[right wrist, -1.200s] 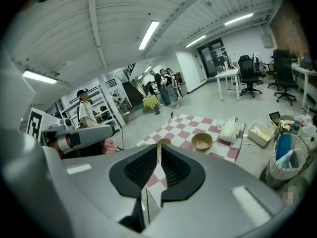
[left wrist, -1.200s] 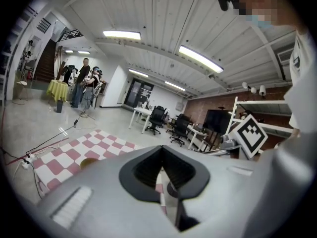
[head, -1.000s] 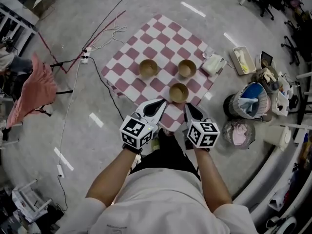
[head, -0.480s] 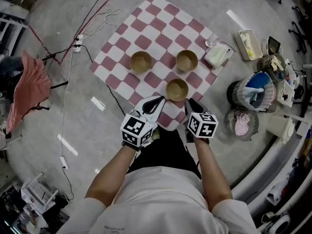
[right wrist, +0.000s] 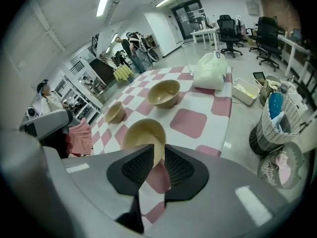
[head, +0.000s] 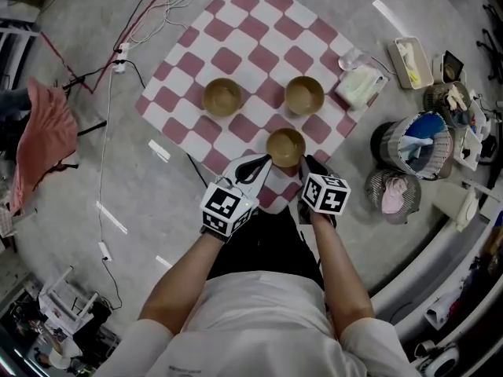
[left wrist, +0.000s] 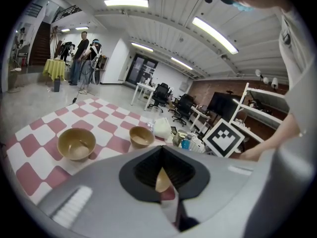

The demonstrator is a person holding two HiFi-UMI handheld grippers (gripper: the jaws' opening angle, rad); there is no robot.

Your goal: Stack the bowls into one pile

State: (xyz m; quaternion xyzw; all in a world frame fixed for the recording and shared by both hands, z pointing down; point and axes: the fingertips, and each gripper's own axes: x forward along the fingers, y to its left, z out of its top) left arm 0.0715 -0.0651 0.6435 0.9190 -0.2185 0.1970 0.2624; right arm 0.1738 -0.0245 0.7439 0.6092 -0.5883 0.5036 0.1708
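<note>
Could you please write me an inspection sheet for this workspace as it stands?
Surface: checked cloth spread on the floor.
Job's things: left bowl, right bowl and near bowl stand apart; none stacked.
Clutter: white bag at cloth's edge; baskets beside it.
Grippers: left gripper jaws together, empty; right gripper jaws slightly apart by near bowl's rim.
Cables: cables run to a power strip left of cloth.
Surroundings: pink fabric at left; people far off.

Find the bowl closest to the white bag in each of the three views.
Head view: bowl, upper right of centre on the checkered cloth.
Left gripper view: bowl, just left of centre.
Right gripper view: bowl, upper centre.
Shared landmark: the white bag next to it.
</note>
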